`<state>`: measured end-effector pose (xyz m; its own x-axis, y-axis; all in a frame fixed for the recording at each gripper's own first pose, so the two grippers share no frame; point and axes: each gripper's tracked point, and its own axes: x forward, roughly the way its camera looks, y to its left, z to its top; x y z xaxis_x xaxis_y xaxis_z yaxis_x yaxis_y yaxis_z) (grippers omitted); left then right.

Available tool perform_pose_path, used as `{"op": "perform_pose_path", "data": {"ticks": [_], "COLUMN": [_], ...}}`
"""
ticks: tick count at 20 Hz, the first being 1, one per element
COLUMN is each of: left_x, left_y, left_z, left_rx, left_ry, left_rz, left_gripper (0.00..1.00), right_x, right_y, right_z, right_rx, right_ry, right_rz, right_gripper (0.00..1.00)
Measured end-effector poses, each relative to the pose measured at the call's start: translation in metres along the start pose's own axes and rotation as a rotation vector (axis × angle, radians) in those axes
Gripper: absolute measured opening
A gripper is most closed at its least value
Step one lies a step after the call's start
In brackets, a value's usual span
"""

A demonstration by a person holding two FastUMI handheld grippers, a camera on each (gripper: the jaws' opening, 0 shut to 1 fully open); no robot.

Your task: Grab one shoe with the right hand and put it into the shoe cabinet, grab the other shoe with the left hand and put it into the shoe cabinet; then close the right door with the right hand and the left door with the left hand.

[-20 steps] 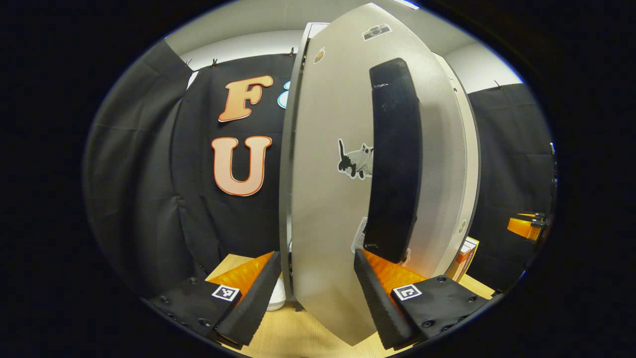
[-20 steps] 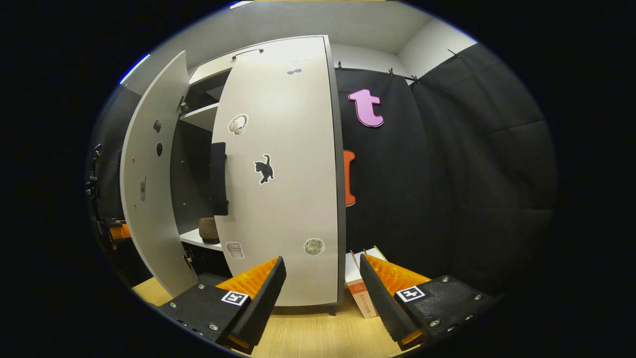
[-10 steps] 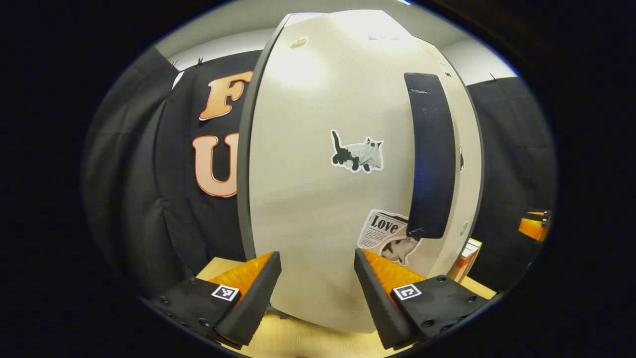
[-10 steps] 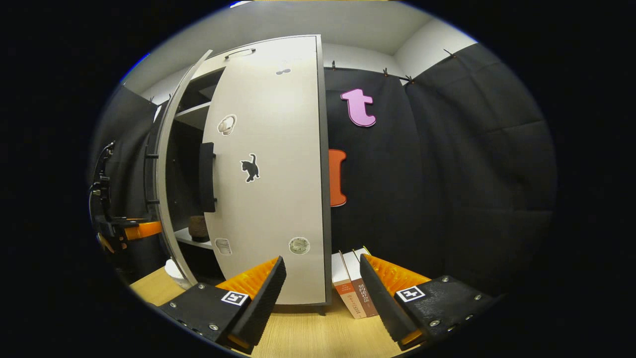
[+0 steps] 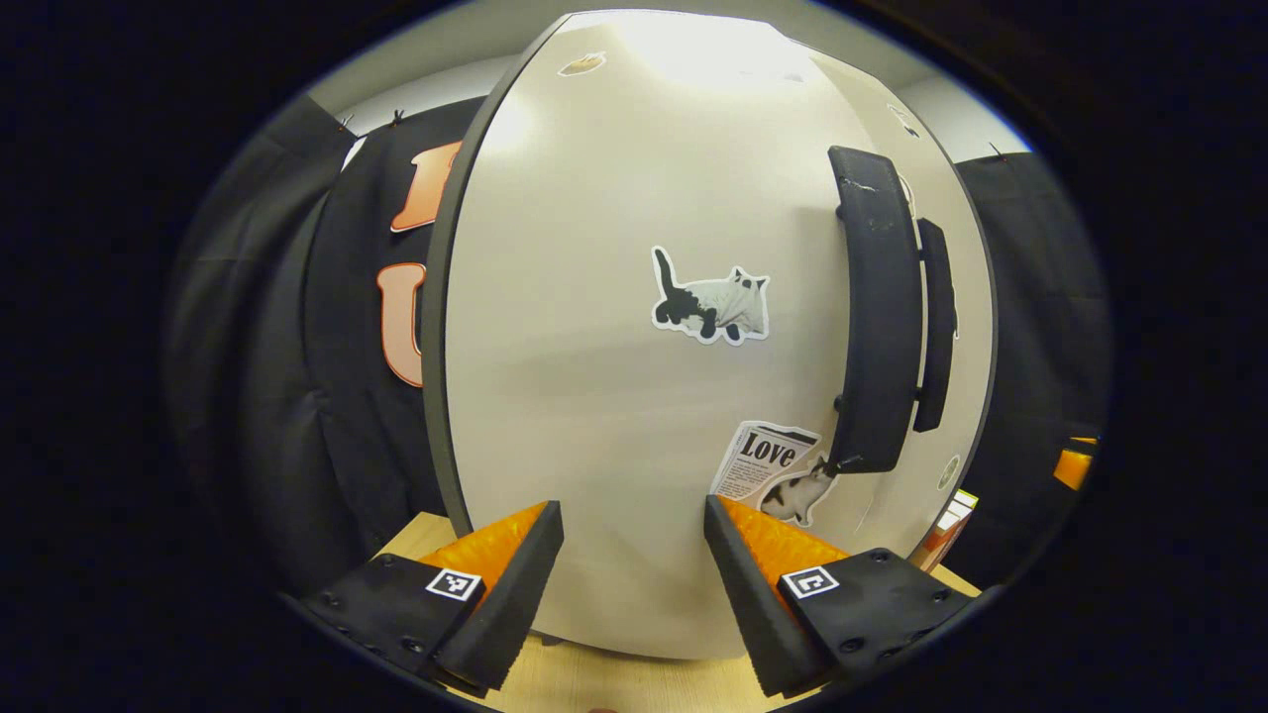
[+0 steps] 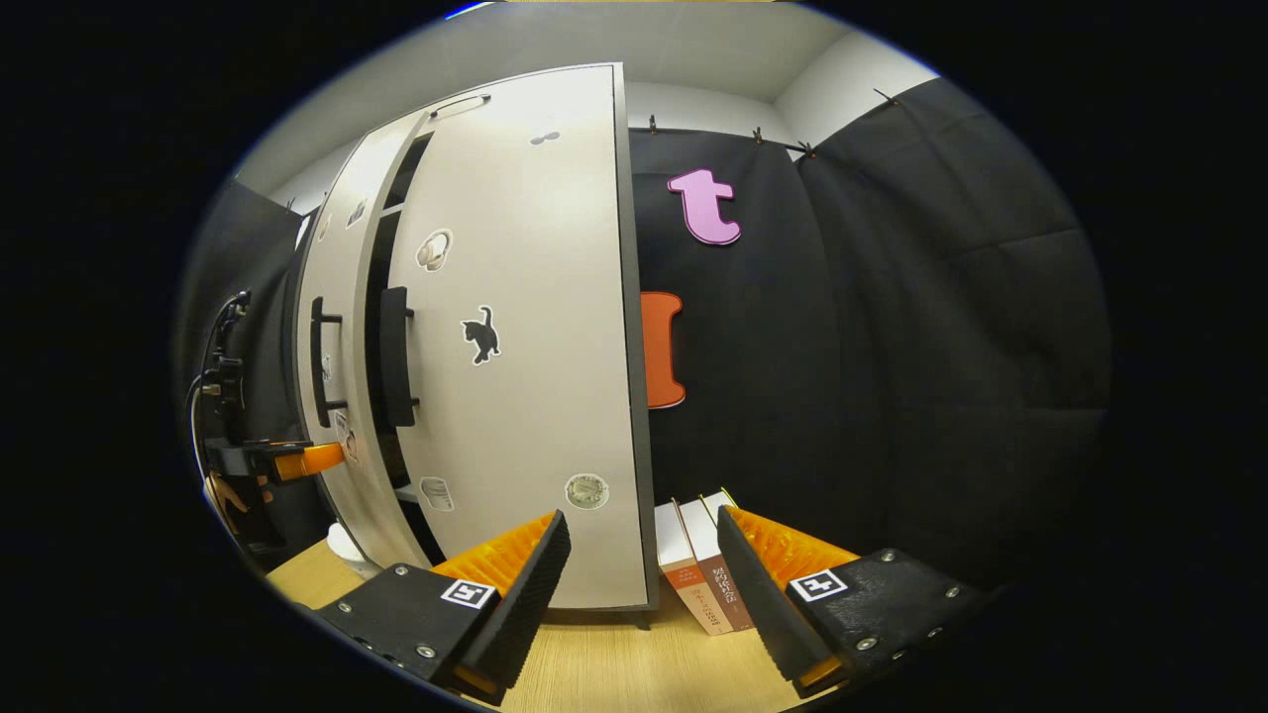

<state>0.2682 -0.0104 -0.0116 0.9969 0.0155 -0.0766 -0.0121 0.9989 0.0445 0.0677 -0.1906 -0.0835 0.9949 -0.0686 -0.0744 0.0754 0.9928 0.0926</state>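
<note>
Pushing the left door (image 5: 614, 396) flat-on, my left gripper (image 5: 634, 555) has fingers spread wide, holding nothing; a narrow gap remains beside the right door (image 6: 525, 347). My right gripper (image 6: 644, 569) hangs back, spread and empty.

You have two cabinet doors (image 6: 525, 327), two dark handles (image 5: 877, 307), and what look like two or three books (image 6: 698, 569), partly hidden.
</note>
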Motion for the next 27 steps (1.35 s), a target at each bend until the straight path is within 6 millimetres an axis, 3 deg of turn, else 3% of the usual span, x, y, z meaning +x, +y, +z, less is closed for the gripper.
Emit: {"op": "perform_pose_path", "data": {"ticks": [6, 9, 16, 21, 27], "left_x": [-0.003, -0.011, -0.096, -0.164, -0.229], "left_y": [0.001, 0.002, 0.035, 0.076, 0.122], "left_z": [-0.001, 0.003, 0.067, 0.117, 0.151], "left_rx": [-0.009, -0.044, -0.012, -0.024, -0.019], "left_ry": [0.027, 0.052, -0.022, -0.106, -0.169], "left_rz": [0.02, 0.015, 0.028, 0.061, 0.107], "left_gripper": [0.95, 0.95, 0.96, 0.96, 0.96], "right_x": [0.007, 0.002, -0.035, -0.067, -0.091], "right_y": [0.003, 0.012, 0.027, 0.049, 0.068], "right_z": [0.014, 0.033, 0.099, 0.141, 0.164], "right_rx": [0.021, 0.026, -0.064, -0.074, -0.087], "right_ry": [0.001, -0.015, -0.09, -0.139, -0.186], "right_rz": [-0.005, 0.011, 0.005, 0.017, 0.021], "right_gripper": [0.92, 0.92, 0.92, 0.92, 0.92]}}
